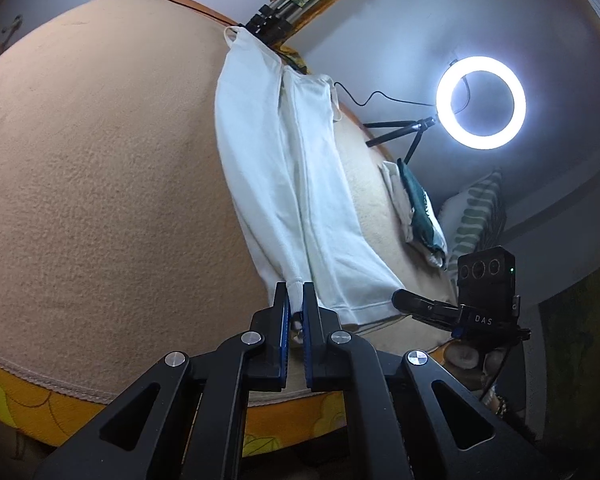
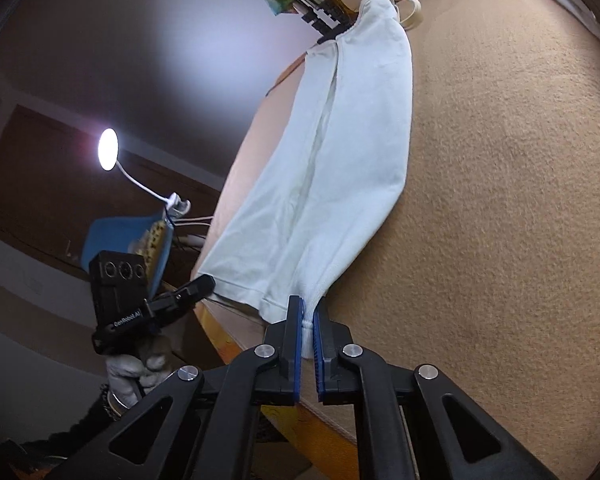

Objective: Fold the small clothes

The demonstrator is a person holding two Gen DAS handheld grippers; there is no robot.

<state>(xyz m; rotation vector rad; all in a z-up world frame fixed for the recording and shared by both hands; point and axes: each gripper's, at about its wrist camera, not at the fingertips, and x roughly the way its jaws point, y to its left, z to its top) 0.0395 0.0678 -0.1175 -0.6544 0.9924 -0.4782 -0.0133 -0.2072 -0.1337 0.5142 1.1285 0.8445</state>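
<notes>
Here your left tool (image 1: 296, 304) and right tool (image 2: 307, 322) each pinch a ribbed cuff of the white garment (image 1: 284, 176). It looks light, soft and limp on the beige blanket (image 1: 100, 160), so it likely sags between holds; grip the firmer cuffs and hems, not loose cloth.

White letters reading "DAS" stand on the black body of the right gripper (image 1: 416, 305), just below its three-lens camera block (image 1: 486, 270), in the left wrist view. In the right wrist view, the mark "GenRobot.AI" runs slantwise in white along the black housing of the left gripper (image 2: 196, 286), just under its own three-lens camera block (image 2: 118, 270). No other lettering, number or sign can be read in either view.
</notes>
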